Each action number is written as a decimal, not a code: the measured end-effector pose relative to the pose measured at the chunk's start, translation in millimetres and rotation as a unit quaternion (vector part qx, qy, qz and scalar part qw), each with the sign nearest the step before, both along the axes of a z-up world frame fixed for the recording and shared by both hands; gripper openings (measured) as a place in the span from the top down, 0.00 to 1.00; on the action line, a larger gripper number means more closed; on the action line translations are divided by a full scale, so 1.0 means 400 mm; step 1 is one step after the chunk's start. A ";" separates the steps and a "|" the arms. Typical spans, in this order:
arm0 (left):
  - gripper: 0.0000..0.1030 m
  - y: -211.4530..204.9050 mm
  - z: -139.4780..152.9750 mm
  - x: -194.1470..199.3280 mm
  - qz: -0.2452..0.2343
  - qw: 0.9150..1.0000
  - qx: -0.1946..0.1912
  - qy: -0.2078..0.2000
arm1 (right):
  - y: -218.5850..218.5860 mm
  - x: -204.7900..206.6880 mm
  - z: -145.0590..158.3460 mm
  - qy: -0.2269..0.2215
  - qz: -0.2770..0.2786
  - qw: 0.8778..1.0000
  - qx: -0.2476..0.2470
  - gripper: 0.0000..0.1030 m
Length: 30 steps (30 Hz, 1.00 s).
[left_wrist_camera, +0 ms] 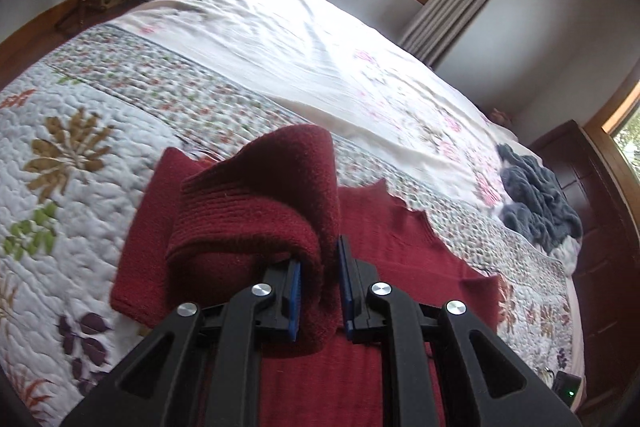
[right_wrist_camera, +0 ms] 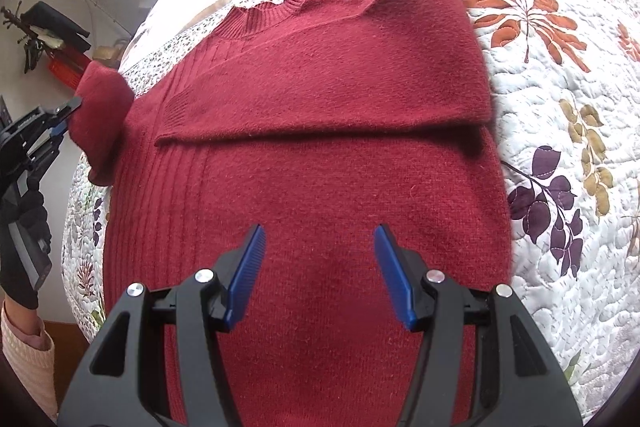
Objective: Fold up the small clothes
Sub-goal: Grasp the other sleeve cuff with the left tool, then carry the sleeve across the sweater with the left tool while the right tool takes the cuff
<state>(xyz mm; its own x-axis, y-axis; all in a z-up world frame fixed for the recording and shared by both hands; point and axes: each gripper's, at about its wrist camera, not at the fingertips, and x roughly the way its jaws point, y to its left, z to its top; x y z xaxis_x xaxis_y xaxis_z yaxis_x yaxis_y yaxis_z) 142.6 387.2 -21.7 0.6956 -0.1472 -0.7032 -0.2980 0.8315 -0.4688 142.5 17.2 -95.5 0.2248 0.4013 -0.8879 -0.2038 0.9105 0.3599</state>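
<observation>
While the sweater (right_wrist_camera: 320, 131) lies flat on the quilt (right_wrist_camera: 568, 131), collar toward the far edge, its left sleeve (left_wrist_camera: 256, 211) is raised off the bed in the left gripper (left_wrist_camera: 320, 291). The jaws of this gripper are narrowly parted and closed on a fold of sleeve fabric; the knit fills the gap between the blue pads (left_wrist_camera: 295, 301) and bulges up and forward over them. In the right wrist view the same gripper (right_wrist_camera: 64, 113) shows at the left edge, held by a gloved hand (right_wrist_camera: 24, 239), with the sleeve end (right_wrist_camera: 102, 119) bunched at its tip beside the sweater body.

The right sleeve (right_wrist_camera: 332, 83) lies folded across the chest, its cuff end toward the left side of the body. The right gripper (right_wrist_camera: 320, 273) hangs over the lower body of the sweater. Its jaws stand wide apart and hold nothing; whether the pads (right_wrist_camera: 244, 277) touch the knit cannot be told.

On the far right of the bed in the left wrist view, a grey garment (left_wrist_camera: 536, 203) lies crumpled, well apart from the sweater.
</observation>
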 end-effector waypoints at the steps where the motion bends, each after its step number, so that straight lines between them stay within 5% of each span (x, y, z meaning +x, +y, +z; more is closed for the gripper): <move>1: 0.85 -0.028 -0.008 0.012 -0.009 1.000 -0.001 0.003 | -0.001 0.001 -0.001 0.001 0.000 1.000 0.001 0.45; 14: 0.84 -0.149 -0.185 0.073 -0.047 0.996 -0.008 0.075 | -0.028 0.008 -0.032 0.013 -0.010 1.000 -0.002 0.45; 20: 0.77 -0.176 -0.242 0.080 -0.067 0.993 -0.014 0.096 | -0.025 0.009 -0.035 0.017 -0.009 1.000 -0.007 0.45; 26: 0.74 -0.165 -0.197 0.032 -0.105 0.991 -0.009 0.085 | 0.006 0.028 -0.030 0.018 -0.001 1.000 -0.005 0.45; 30: 0.58 -0.089 -0.128 -0.038 -0.099 0.993 0.030 0.053 | 0.058 0.055 -0.002 0.014 0.018 1.000 0.012 0.45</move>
<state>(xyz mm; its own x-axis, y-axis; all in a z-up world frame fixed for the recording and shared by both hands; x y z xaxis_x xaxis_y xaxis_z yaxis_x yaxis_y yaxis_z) 127.3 351.7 -72.9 0.5792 -0.2304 -0.7820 -0.1700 0.9040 -0.3923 164.5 40.6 -96.2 0.1844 0.4293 -0.8841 -0.2261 0.8940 0.3869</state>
